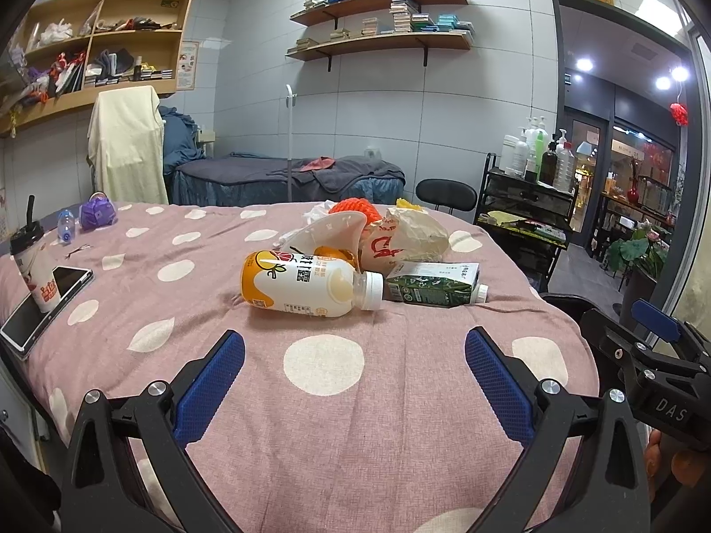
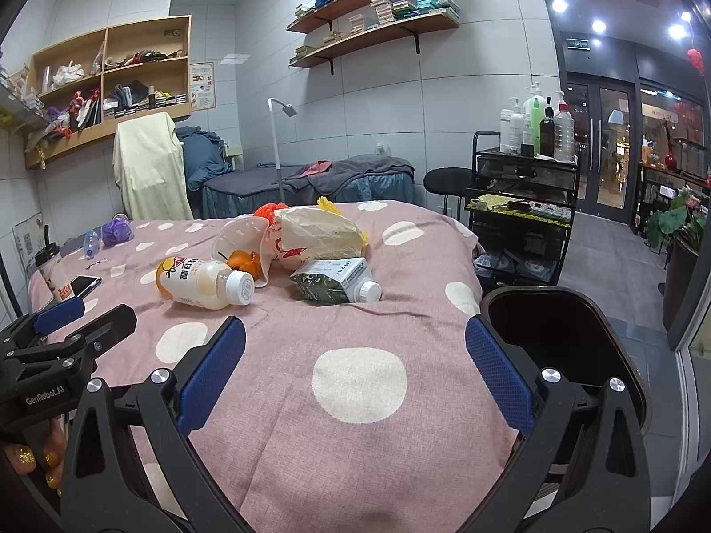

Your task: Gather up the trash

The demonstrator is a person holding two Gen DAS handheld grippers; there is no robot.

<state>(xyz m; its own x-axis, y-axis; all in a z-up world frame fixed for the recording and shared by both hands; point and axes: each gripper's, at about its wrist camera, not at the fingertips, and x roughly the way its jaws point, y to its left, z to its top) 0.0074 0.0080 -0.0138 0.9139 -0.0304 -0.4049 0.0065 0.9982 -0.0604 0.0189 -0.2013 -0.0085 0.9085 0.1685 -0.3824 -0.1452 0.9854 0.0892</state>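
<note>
Both the left gripper (image 1: 354,355) and right gripper (image 2: 355,346) hover with jaws spread wide, holding nothing, over the pink dotted bedcover (image 1: 324,422). Mid-bed, the orange-and-white bottle (image 1: 306,286) lies on its side, cap pointing right; touching it, the green carton (image 1: 433,286) also lies cap-right. A crumpled paper bag (image 1: 409,233) sits behind. A dark bin (image 2: 555,324), probably for trash, stands at the bed's right edge.

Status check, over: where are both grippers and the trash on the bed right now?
Left gripper and right gripper open, empty, above the pink polka-dot bedspread. Orange-and-white plastic bottle and green carton lying ahead, untouched. Black bin at right edge. Path clear.
</note>
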